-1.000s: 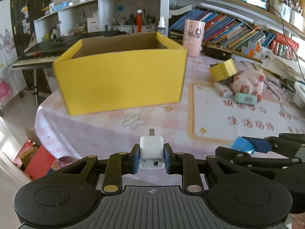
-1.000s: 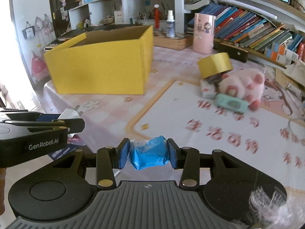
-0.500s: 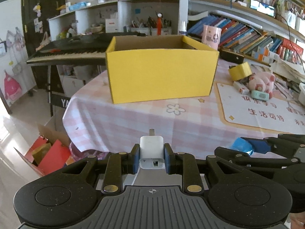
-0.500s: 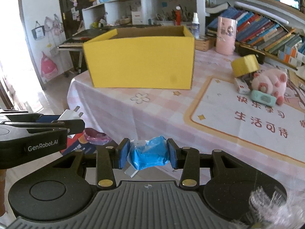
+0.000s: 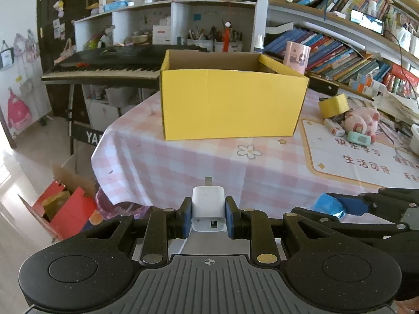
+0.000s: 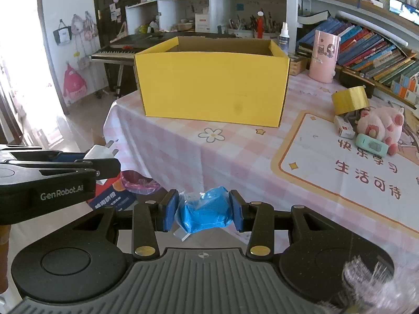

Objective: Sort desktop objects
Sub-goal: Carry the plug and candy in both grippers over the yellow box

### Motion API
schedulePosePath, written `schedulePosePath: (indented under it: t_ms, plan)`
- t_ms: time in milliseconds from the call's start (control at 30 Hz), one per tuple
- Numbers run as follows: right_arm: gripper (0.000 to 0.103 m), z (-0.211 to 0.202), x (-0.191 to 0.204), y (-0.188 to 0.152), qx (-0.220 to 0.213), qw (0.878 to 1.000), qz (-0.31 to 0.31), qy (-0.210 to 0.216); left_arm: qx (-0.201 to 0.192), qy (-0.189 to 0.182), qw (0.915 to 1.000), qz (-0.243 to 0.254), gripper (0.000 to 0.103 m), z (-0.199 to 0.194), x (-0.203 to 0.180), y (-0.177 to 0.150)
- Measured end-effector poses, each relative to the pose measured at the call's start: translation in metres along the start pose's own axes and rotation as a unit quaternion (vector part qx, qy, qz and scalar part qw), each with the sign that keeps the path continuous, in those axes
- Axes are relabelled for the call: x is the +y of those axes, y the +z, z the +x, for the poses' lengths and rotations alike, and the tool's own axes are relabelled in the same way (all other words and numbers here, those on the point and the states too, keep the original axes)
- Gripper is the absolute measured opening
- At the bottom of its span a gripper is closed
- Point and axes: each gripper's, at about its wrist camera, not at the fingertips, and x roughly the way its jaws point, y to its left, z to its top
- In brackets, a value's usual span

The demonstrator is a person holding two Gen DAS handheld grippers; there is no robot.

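Observation:
My left gripper (image 5: 208,216) is shut on a white plug-in charger (image 5: 208,206), prongs pointing forward; it also shows at the left of the right wrist view, charger (image 6: 100,153) in its tips. My right gripper (image 6: 203,213) is shut on a crumpled blue packet (image 6: 204,213), also seen at right in the left wrist view as the blue packet (image 5: 327,205). Both grippers hang off the near edge of the table (image 5: 183,162). An open yellow cardboard box (image 5: 230,104) stands on the pink checked cloth ahead; its inside floor is hidden.
To the right lie a yellow tape roll (image 6: 349,100), a pink plush toy (image 6: 379,125), a mint-green small device (image 6: 371,145) and a small white box (image 6: 344,127). A pink cup (image 6: 324,56) stands behind. A keyboard (image 5: 104,70), bookshelves and red floor boxes (image 5: 68,209) surround the table.
Both grippers have pulled back from the table, so the yellow box looks smaller and farther and the table edge and floor have come into view. Both grips are unchanged.

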Motion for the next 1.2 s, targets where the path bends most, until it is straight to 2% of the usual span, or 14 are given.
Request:
schedulePosePath:
  t_ms: [733, 1067, 1200]
  plan:
    - [0.039, 0.009, -0.006, 0.001, 0.011, 1.000, 0.011, -0.010, 0.011, -0.014, 0.9998, 0.007, 0.024, 0.014, -0.002, 0.005]
    - [0.039, 0.017, -0.007, 0.020, 0.001, 1.000, 0.007, -0.020, -0.017, -0.018, 0.9996, 0.011, 0.024, 0.015, 0.006, 0.021]
    - [0.039, 0.017, -0.006, 0.036, -0.013, 1.000, -0.011, -0.020, -0.050, -0.013, 0.9986, 0.010, 0.024, 0.012, 0.010, 0.036]
